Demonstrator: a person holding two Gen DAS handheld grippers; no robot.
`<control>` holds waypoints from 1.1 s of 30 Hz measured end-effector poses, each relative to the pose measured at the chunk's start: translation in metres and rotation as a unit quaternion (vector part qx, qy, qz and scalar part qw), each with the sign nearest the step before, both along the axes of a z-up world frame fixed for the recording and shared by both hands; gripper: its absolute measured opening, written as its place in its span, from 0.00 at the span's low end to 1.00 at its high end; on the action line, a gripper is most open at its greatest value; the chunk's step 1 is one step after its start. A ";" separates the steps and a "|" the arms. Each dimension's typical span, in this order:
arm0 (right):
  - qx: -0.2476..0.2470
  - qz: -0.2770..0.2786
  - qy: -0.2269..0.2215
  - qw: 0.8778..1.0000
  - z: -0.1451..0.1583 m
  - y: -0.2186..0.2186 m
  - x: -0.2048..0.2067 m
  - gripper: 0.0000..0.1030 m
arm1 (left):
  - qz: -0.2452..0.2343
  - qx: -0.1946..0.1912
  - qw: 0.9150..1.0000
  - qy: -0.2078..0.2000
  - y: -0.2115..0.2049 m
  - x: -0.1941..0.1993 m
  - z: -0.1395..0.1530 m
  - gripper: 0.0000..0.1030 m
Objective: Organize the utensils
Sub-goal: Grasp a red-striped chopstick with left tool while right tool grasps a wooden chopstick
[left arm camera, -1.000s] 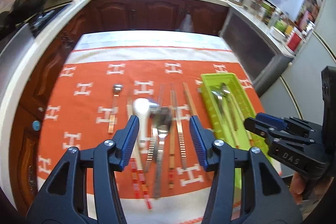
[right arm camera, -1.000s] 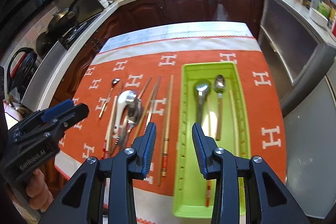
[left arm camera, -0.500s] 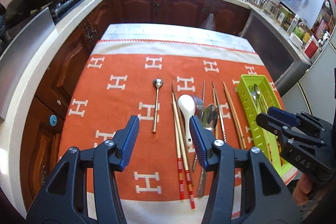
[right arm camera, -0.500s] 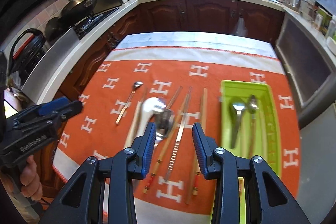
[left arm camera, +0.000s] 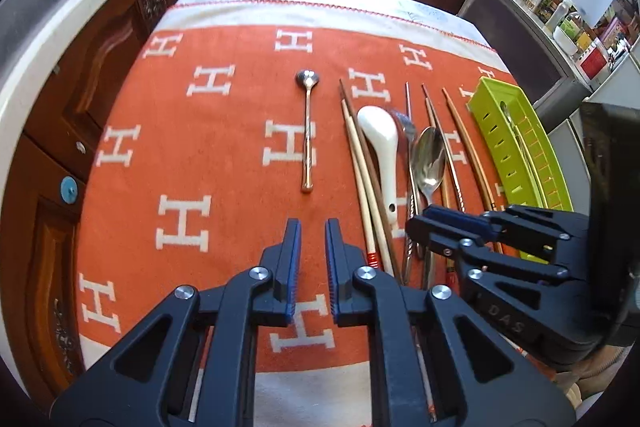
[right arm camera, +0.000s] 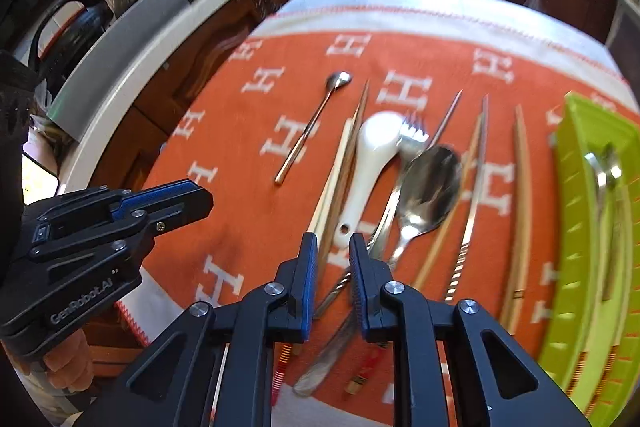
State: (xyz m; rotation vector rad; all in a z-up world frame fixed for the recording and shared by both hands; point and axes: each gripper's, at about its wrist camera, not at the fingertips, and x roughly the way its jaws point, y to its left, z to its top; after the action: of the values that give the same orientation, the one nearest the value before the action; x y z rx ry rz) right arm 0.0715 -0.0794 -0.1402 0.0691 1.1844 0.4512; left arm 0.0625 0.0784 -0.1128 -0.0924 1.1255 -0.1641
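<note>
Nearest, the left gripper (left arm camera: 312, 227) and the right gripper (right arm camera: 333, 241) have just been closing; each shows a narrow gap with nothing between the pads. Beyond them on the orange cloth (left arm camera: 224, 187) lie a white ceramic spoon (right arm camera: 370, 163), steel spoon (right arm camera: 430, 183), fork (right arm camera: 412, 139), chopsticks (left arm camera: 360, 163) and a slim teaspoon (left arm camera: 308, 131). Farther right stands the green tray (right arm camera: 576, 227), holding cutlery.

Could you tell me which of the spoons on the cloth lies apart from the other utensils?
The small gold-handled spoon: it lies alone on the cloth, while the white spoon and the steel spoon sit among chopsticks.
</note>
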 end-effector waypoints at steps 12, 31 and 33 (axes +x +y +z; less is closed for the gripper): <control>-0.004 -0.006 0.054 0.999 -0.038 0.015 0.016 0.08 | -0.007 -0.022 1.000 0.011 0.007 0.005 -0.015 0.09; -0.072 0.019 0.013 0.997 -0.037 0.046 0.013 0.12 | -0.015 -0.043 0.998 0.032 0.007 0.007 -0.027 0.09; -0.068 0.014 0.014 0.998 -0.037 0.044 0.013 0.08 | -0.017 -0.051 0.998 0.036 0.007 0.008 -0.028 0.09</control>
State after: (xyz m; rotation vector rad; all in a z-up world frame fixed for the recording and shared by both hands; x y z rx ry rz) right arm 0.0846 -0.0351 -0.1773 -0.0582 1.2426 0.3948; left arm 0.0705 0.0857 -0.1405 -0.1710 1.1903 -0.2503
